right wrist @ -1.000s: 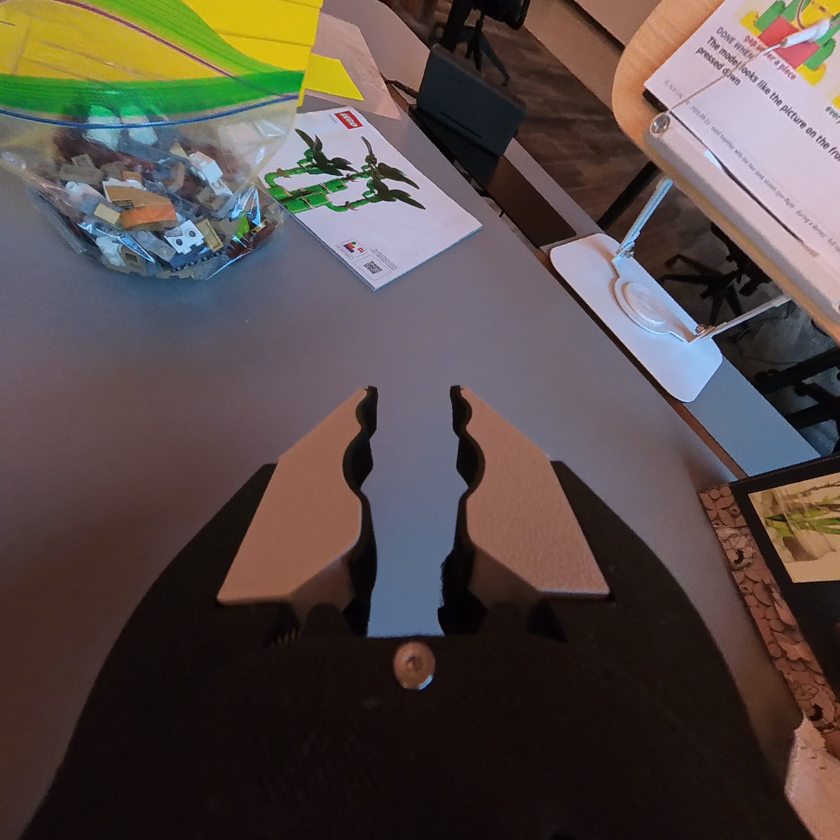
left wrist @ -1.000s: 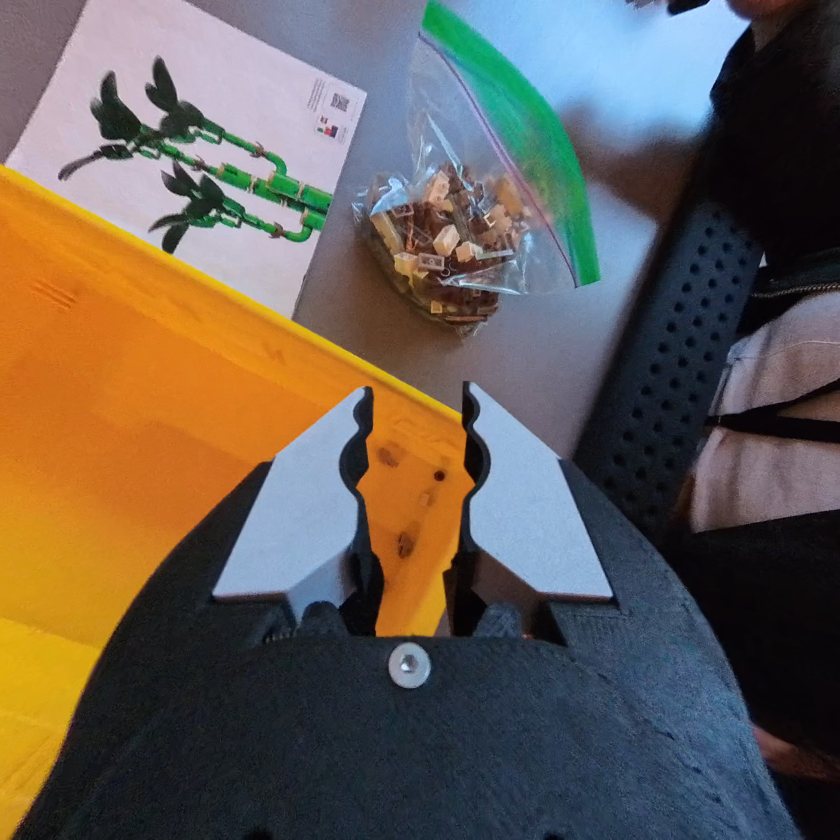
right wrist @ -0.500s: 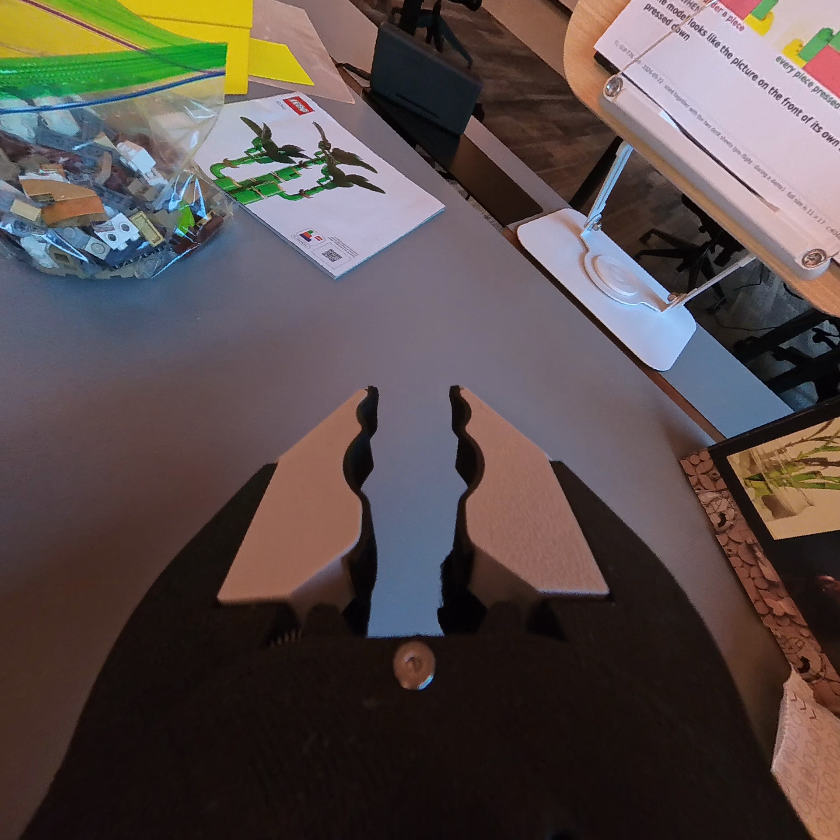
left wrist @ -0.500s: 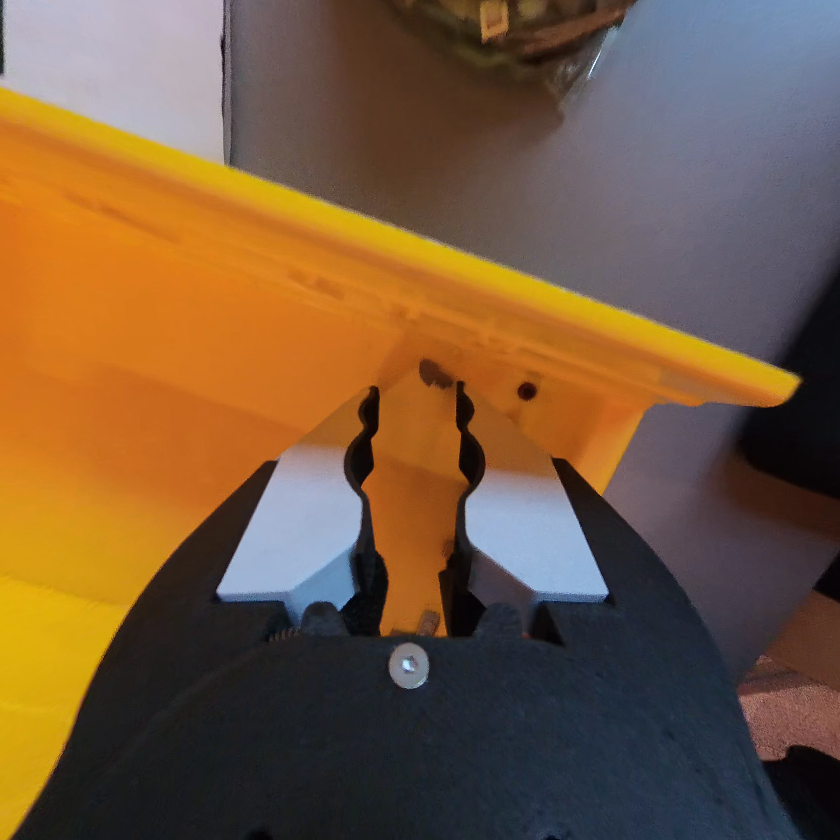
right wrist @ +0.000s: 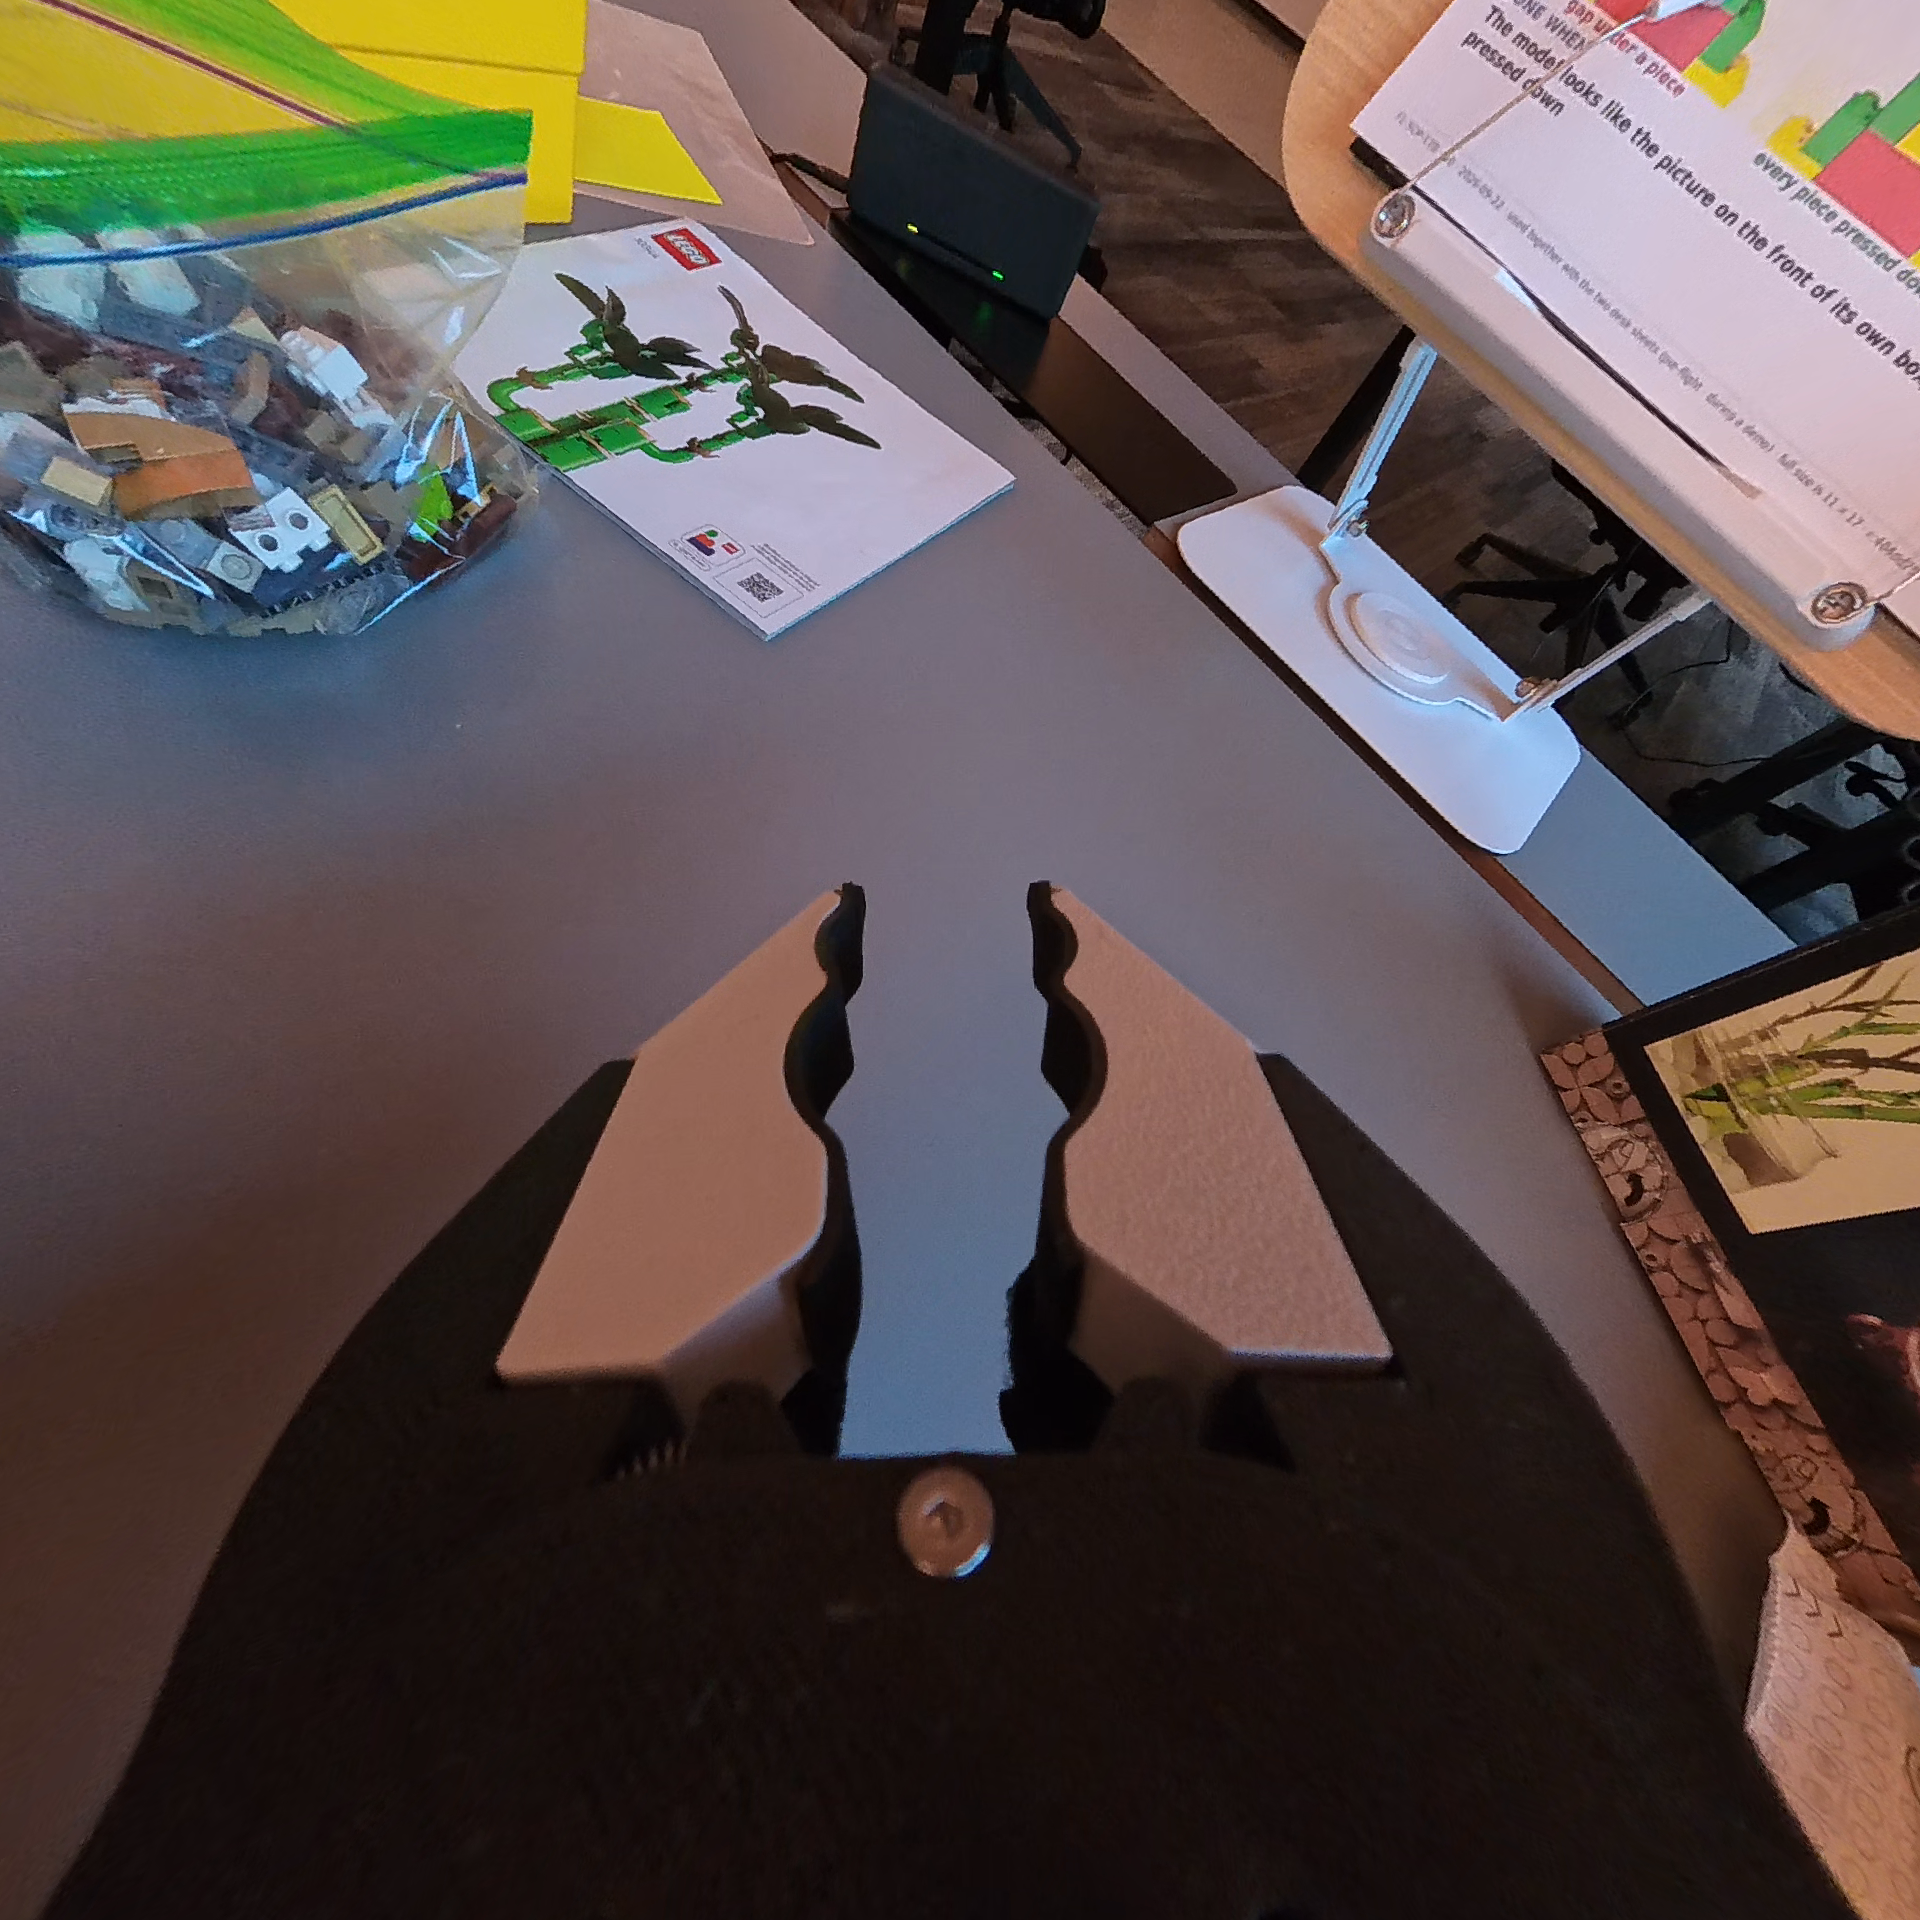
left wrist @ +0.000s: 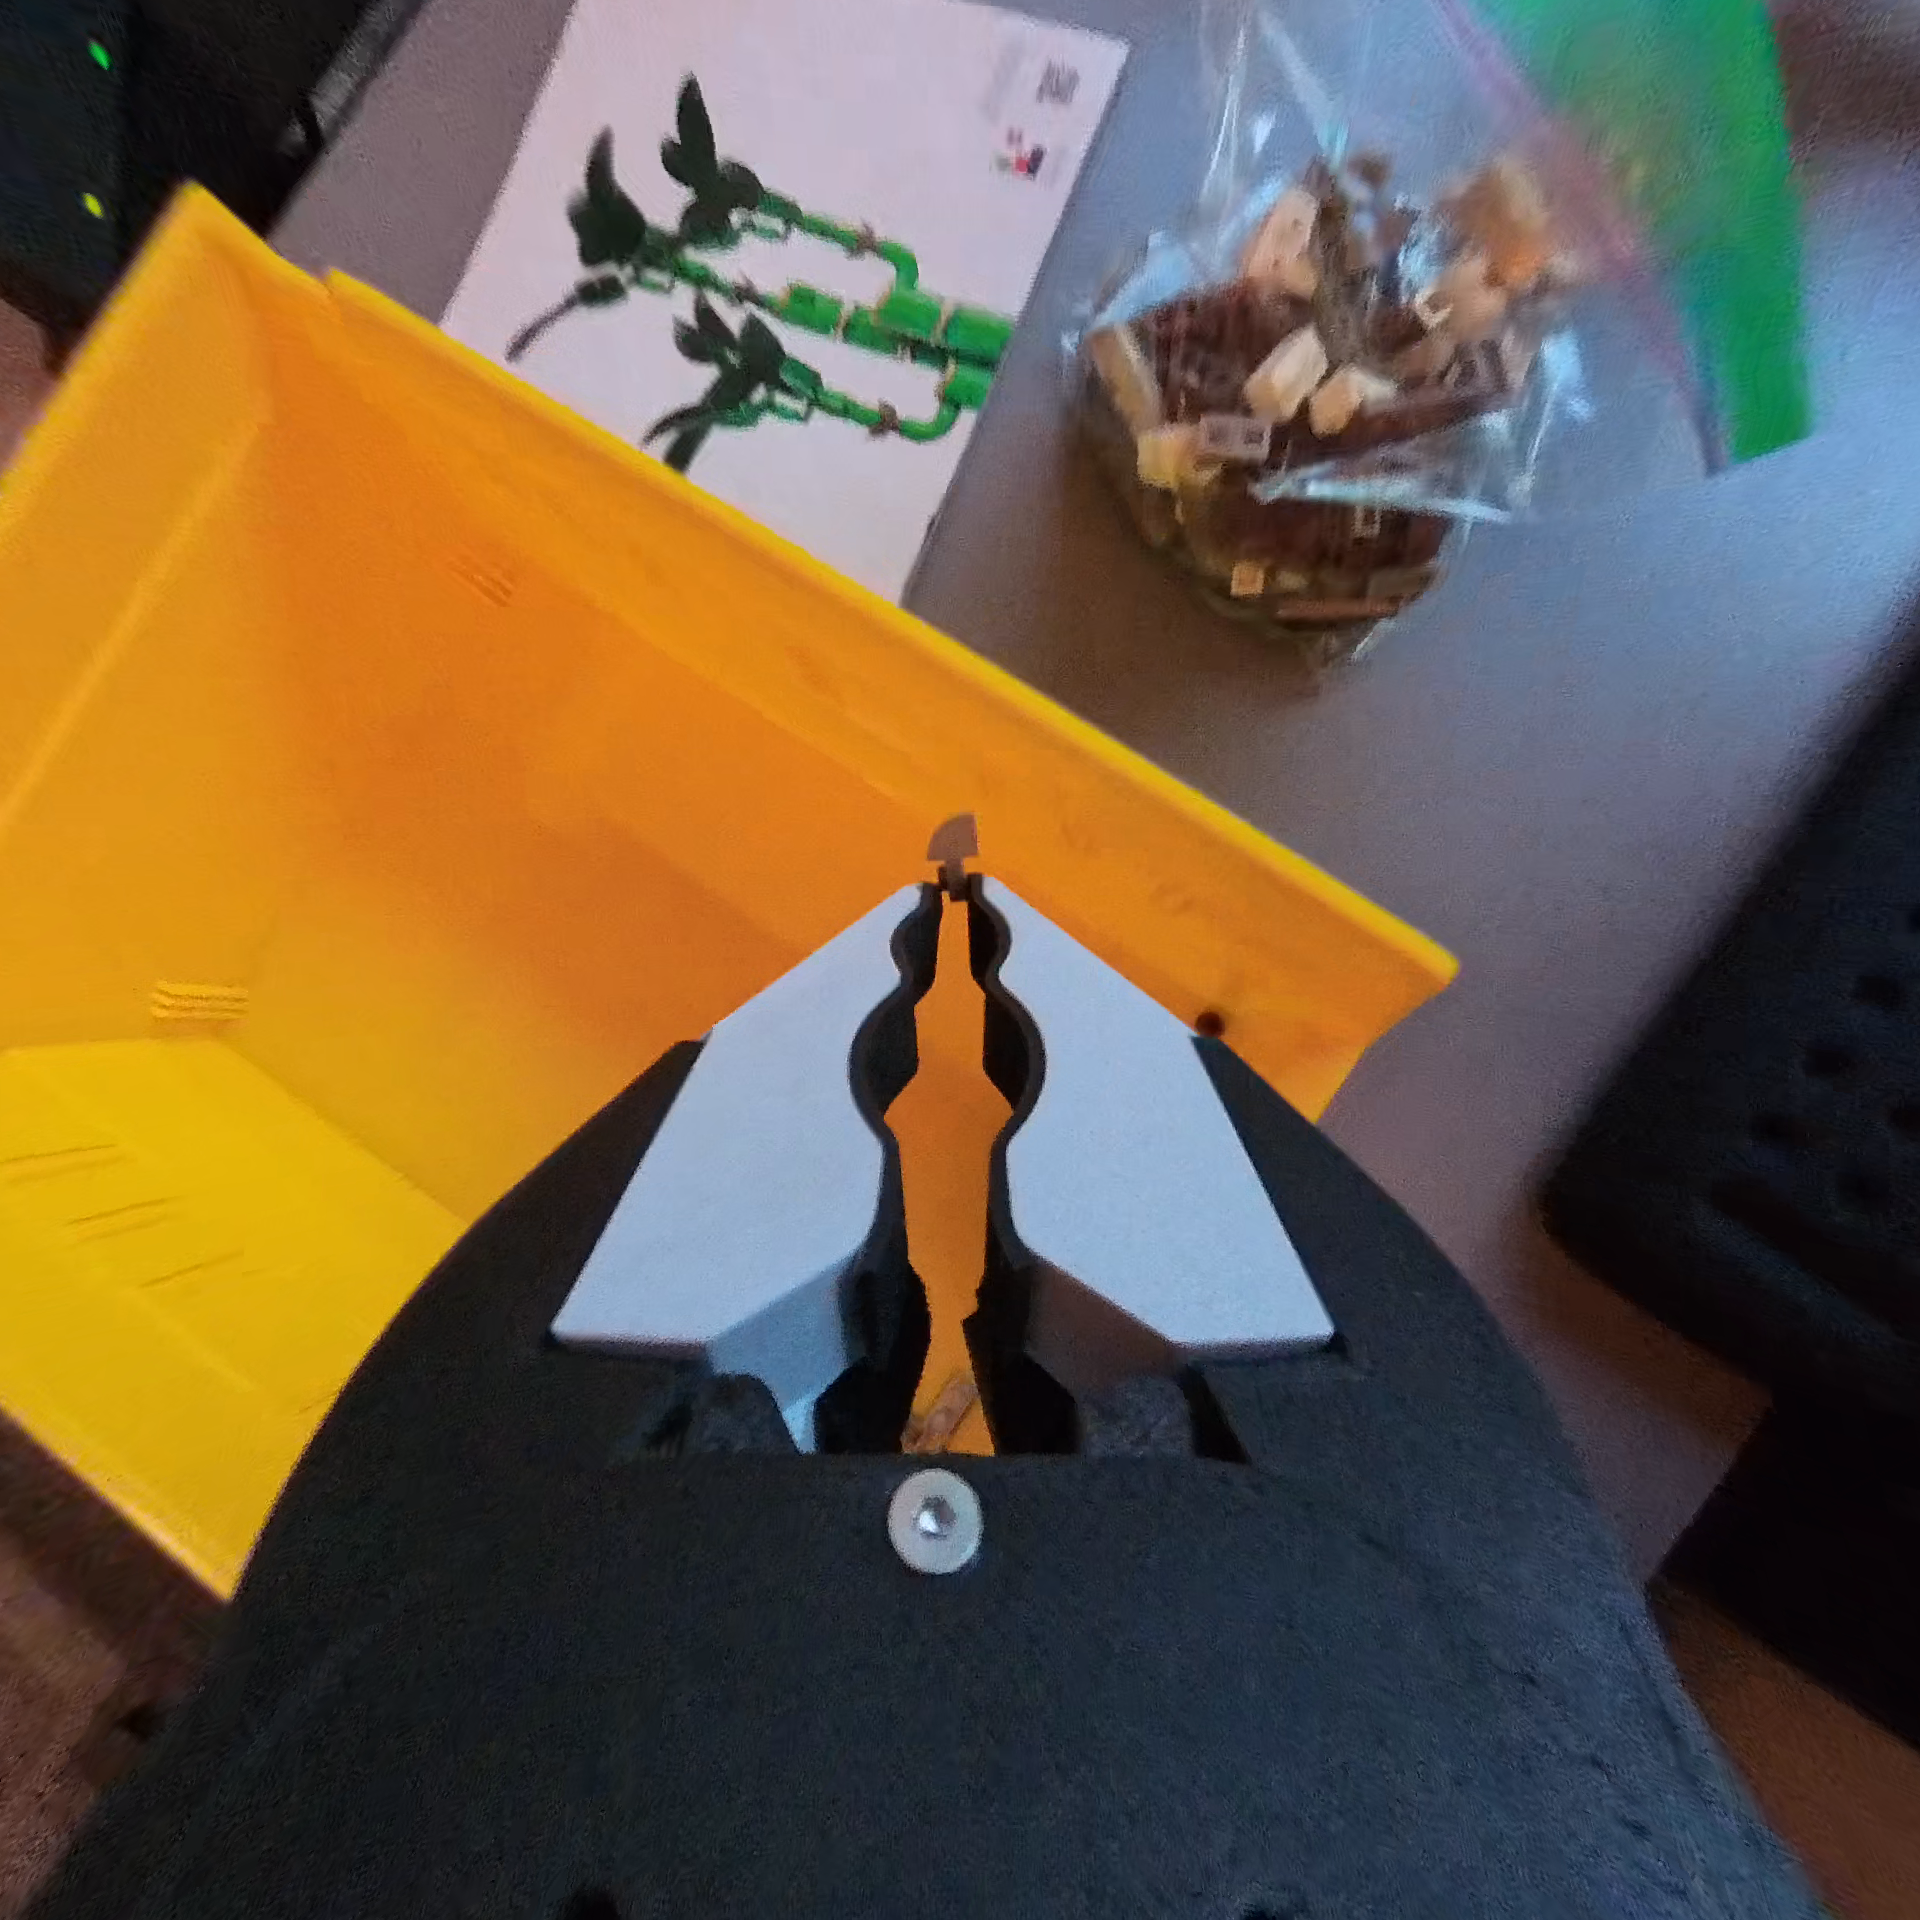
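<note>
My left gripper (left wrist: 954, 888) is shut on a small brown-grey piece (left wrist: 953, 842) pinched at its fingertips, held over the inside of a yellow bin (left wrist: 436, 790). A small dark piece (left wrist: 1205, 1023) lies by the bin's right wall, and another small piece (left wrist: 940, 1413) shows on the bin floor between my fingers. My right gripper (right wrist: 943, 894) is open and empty above the bare grey table (right wrist: 935, 748). A clear zip bag of small bricks (left wrist: 1309, 416) lies on the table beyond the bin; it also shows in the right wrist view (right wrist: 208, 457).
A white instruction booklet with a green plant picture (right wrist: 717, 436) lies beside the bag, also in the left wrist view (left wrist: 810, 260). A white stand base (right wrist: 1392, 655) and a sheet holder (right wrist: 1662, 239) are at the right. A box with a plant picture (right wrist: 1808, 1122) sits at the right edge.
My left gripper dipped into the yellow bin, closed on the small brown-grey piece and lifted back with it. My right gripper stayed open, drifting slightly over the table.
</note>
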